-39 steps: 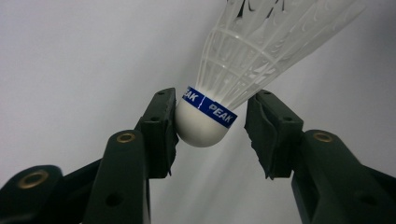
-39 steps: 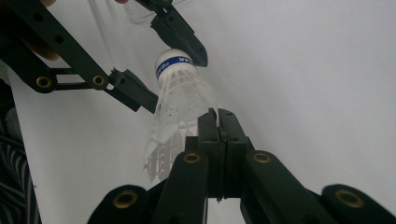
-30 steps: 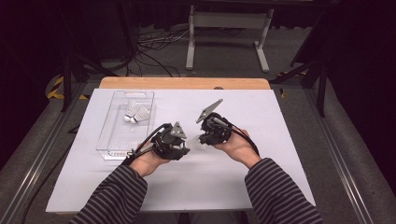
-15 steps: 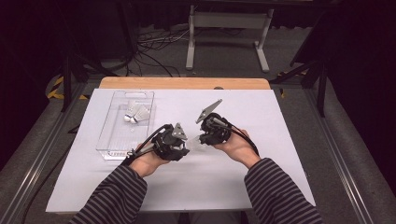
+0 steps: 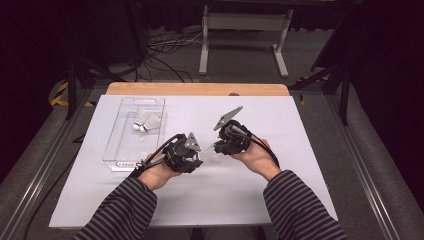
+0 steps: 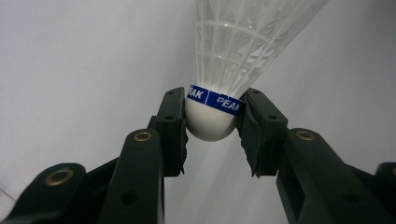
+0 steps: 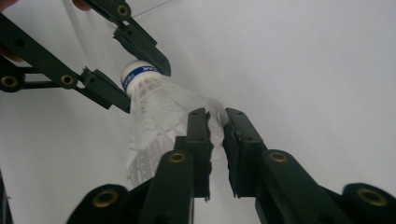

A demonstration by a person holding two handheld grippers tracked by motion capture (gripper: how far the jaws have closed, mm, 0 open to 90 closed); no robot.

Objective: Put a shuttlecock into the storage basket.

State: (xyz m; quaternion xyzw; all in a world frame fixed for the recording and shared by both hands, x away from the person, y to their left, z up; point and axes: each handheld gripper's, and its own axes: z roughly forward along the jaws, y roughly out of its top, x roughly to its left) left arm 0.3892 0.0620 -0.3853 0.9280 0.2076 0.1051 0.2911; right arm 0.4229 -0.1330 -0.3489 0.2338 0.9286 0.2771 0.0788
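Observation:
A white plastic shuttlecock [image 5: 210,152] with a blue band hangs between my two grippers over the middle of the white sheet. My left gripper [image 6: 210,109] is shut on its rounded cork [image 6: 209,123], one pad on each side. The same grip shows in the right gripper view, where the left gripper [image 7: 140,81] pinches the cork [image 7: 133,70]. My right gripper [image 7: 215,116] has just been opening its jaws. A narrow gap now shows between them, and the rim of the skirt [image 7: 159,112] lies in it. From above, the right gripper [image 5: 217,149] faces the left gripper [image 5: 202,155].
A clear plastic tray [image 5: 125,145] lies at the back left of the white sheet [image 5: 300,150], with two or more shuttlecocks [image 5: 145,121] in its far half. A wooden table edge [image 5: 200,89] runs along the back. Striped sleeves enter from the bottom.

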